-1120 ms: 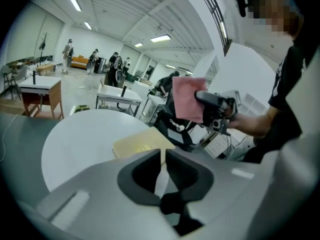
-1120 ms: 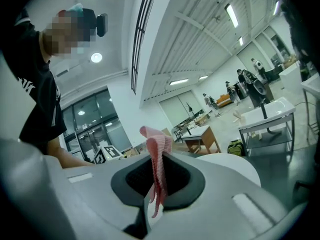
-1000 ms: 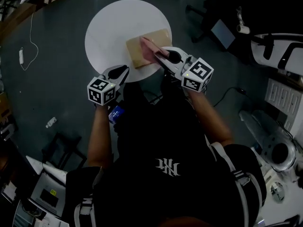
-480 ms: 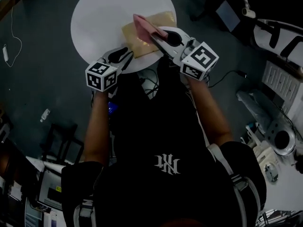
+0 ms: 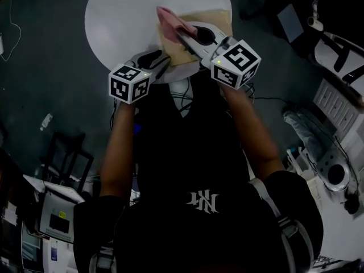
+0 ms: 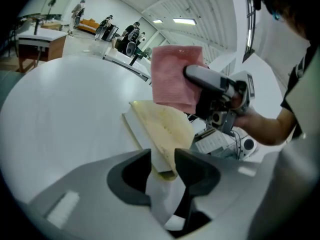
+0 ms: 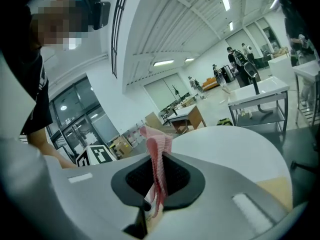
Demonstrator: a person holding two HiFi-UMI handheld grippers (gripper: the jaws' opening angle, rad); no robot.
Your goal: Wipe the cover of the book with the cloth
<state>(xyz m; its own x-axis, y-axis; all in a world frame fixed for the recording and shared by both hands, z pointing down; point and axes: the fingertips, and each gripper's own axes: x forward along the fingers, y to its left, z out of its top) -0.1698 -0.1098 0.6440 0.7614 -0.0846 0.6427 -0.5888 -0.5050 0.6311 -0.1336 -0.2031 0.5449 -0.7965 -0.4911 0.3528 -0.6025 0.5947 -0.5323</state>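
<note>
A tan book (image 5: pixel 207 24) lies on the round white table (image 5: pixel 114 16), close to its near edge. A pink cloth (image 5: pixel 169 19) hangs over the book's left part, with my right gripper (image 5: pixel 181 34) shut on it. In the right gripper view the cloth (image 7: pixel 157 159) is pinched flat between the jaws of the right gripper (image 7: pixel 156 184). My left gripper (image 5: pixel 161 61) is at the book's near corner. Its jaws are opening, and in the left gripper view the book (image 6: pixel 162 126) has its corner between the jaws of the left gripper (image 6: pixel 162 160).
The table's near rim runs just under both grippers. Around it is dark floor with a cable (image 5: pixel 11 21) at the left. White equipment (image 5: pixel 341 56) stands at the right and a low cart (image 5: pixel 57 209) at the lower left.
The left gripper has come forward to the book's near corner and its jaws have parted. The right gripper has carried the cloth toward the book's left far side.
</note>
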